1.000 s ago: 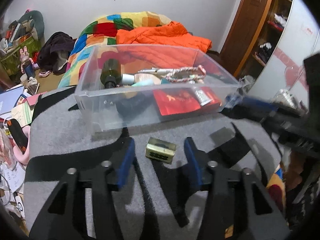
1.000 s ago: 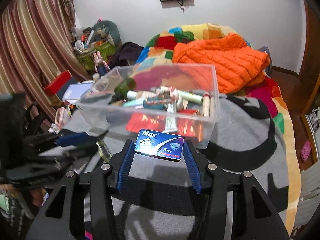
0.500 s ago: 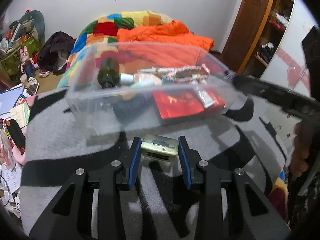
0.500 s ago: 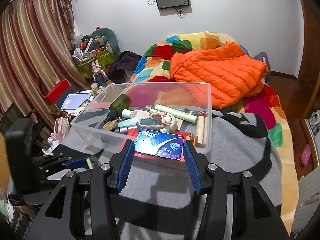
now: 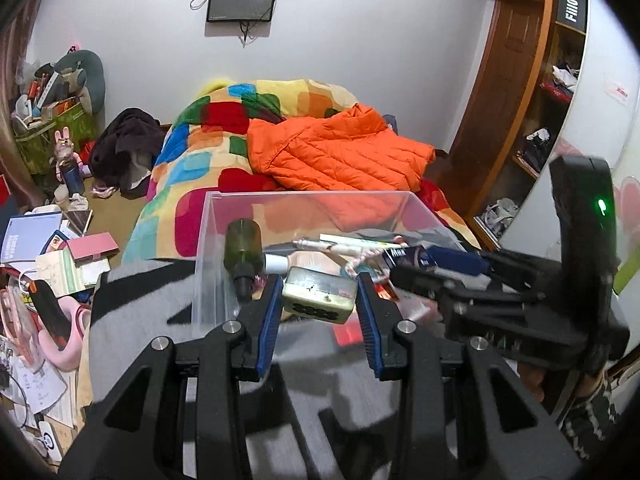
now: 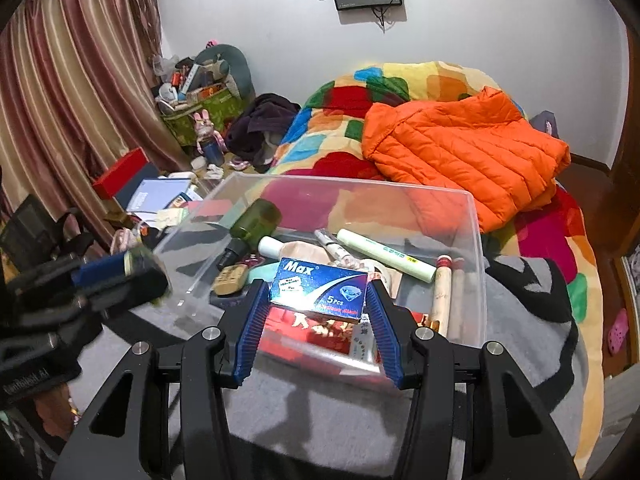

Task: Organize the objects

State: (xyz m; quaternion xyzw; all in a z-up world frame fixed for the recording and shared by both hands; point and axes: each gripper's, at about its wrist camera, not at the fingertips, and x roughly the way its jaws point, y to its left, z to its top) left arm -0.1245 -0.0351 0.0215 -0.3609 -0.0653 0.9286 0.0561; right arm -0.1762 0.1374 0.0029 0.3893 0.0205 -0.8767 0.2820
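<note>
grey blanket (image 6: 520, 320) | left jaws clamp olive box (image 5: 319, 294) | right jaws clamp Max box (image 6: 319, 289) over bin (image 6: 476, 216)

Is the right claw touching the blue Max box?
Touching. In the right wrist view, the right claw has both blue fingers pressed against the short ends of the blue Max box, holding it lifted over the clear bin.
</note>
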